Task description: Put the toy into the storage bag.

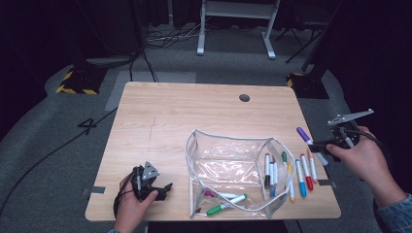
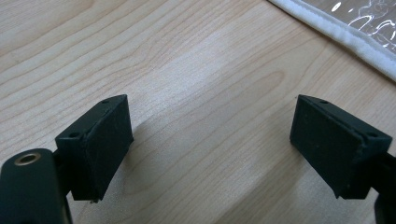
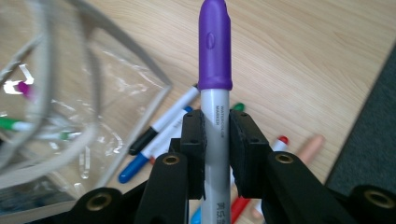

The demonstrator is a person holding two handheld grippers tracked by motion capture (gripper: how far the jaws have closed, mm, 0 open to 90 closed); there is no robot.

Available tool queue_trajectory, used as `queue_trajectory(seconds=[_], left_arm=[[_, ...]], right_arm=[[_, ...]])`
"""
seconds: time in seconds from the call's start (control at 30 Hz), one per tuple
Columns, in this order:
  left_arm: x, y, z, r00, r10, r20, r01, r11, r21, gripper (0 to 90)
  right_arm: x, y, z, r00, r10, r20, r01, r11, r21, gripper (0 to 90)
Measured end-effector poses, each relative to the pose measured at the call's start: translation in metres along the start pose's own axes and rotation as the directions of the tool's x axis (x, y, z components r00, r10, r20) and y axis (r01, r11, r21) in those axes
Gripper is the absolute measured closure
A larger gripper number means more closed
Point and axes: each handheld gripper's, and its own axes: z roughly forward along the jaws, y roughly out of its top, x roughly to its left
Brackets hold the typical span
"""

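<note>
Purple-capped grey marker (image 3: 215,93) clamped in right gripper (image 3: 216,140): carry over clear plastic pouch (image 1: 228,165), tip down w/ cap leading, then release. Left gripper (image 2: 210,144) jaws wide, empty.

My table (image 1: 194,111) is light wood with a small dark round hole (image 1: 244,97) near its far edge. It stands on grey carpet (image 1: 53,145), where black cables (image 1: 160,36) trail. Beyond it I see a white desk frame (image 1: 236,19); yellow-and-black striped bases (image 1: 77,80) sit against the dark surroundings.
</note>
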Motion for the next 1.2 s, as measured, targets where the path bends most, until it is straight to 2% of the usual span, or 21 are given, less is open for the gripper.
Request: queue_trajectory(seconds=[0.17, 0.3, 0.47, 0.5, 0.63, 0.67, 0.77, 0.83, 0.93, 1.0, 1.03, 1.17, 1.2], left_arm=[[0.0, 0.0, 0.0, 1.0, -0.001, 0.002, 0.001, 1.0, -0.001, 13.4], [0.0, 0.0, 0.0, 1.0, -0.001, 0.001, 0.001, 1.0, 0.0, 13.4], [0.0, 0.0, 0.0, 1.0, -0.001, 0.002, 0.001, 1.0, -0.002, 13.4], [0.0, 0.0, 0.0, 1.0, -0.001, 0.002, 0.001, 1.0, -0.002, 13.4], [0.0, 0.0, 0.0, 1.0, -0.001, 0.002, 0.001, 1.0, -0.002, 13.4], [0.0, 0.0, 0.0, 1.0, 0.0, 0.002, 0.0, 1.0, -0.002, 13.4], [0.0, 0.0, 0.0, 1.0, -0.001, 0.002, 0.001, 1.0, -0.002, 13.4], [0.0, 0.0, 0.0, 1.0, -0.001, 0.002, 0.001, 1.0, -0.002, 13.4], [0.0, 0.0, 0.0, 1.0, -0.001, 0.003, 0.001, 1.0, -0.002, 13.4], [0.0, 0.0, 0.0, 1.0, 0.0, 0.003, 0.0, 1.0, -0.002, 13.4], [0.0, 0.0, 0.0, 1.0, -0.001, 0.002, 0.001, 1.0, -0.002, 13.3], [0.0, 0.0, 0.0, 1.0, 0.0, 0.002, 0.0, 1.0, -0.002, 13.3], [0.0, 0.0, 0.0, 1.0, 0.0, 0.002, 0.0, 1.0, -0.002, 13.4]], right_arm=[[0.032, 0.016, -0.01, 0.9946, -0.089, -0.054, 0.088, 0.996, -0.024, 77.0], [0.06, 0.029, -0.017, 0.9821, -0.165, -0.09, 0.163, 0.986, -0.035, 77.1], [0.087, 0.04, -0.021, 0.9647, -0.23, -0.128, 0.228, 0.973, -0.033, 77.1], [0.093, 0.043, -0.021, 0.9573, -0.252, -0.141, 0.25, 0.968, -0.036, 77.1], [0.113, 0.049, -0.02, 0.9369, -0.302, -0.175, 0.302, 0.953, -0.032, 77.0], [0.119, 0.051, -0.019, 0.9283, -0.321, -0.187, 0.322, 0.946, -0.03, 77.0], [0.131, 0.054, -0.016, 0.9106, -0.355, -0.211, 0.358, 0.933, -0.027, 77.0], [0.14, 0.056, -0.014, 0.8978, -0.373, -0.235, 0.379, 0.925, -0.021, 77.0], [0.149, 0.058, -0.01, 0.8877, -0.387, -0.25, 0.398, 0.918, -0.009, 77.0], [0.156, 0.06, -0.006, 0.8751, -0.401, -0.271, 0.415, 0.91, -0.006, 77.0], [0.158, 0.061, -0.004, 0.872, -0.404, -0.276, 0.42, 0.907, -0.002, 77.0], [0.17, 0.065, 0.003, 0.846, -0.434, -0.31, 0.458, 0.889, 0.008, 77.0], [0.173, 0.065, 0.006, 0.8375, -0.446, -0.316, 0.474, 0.881, 0.012, 77.0]])
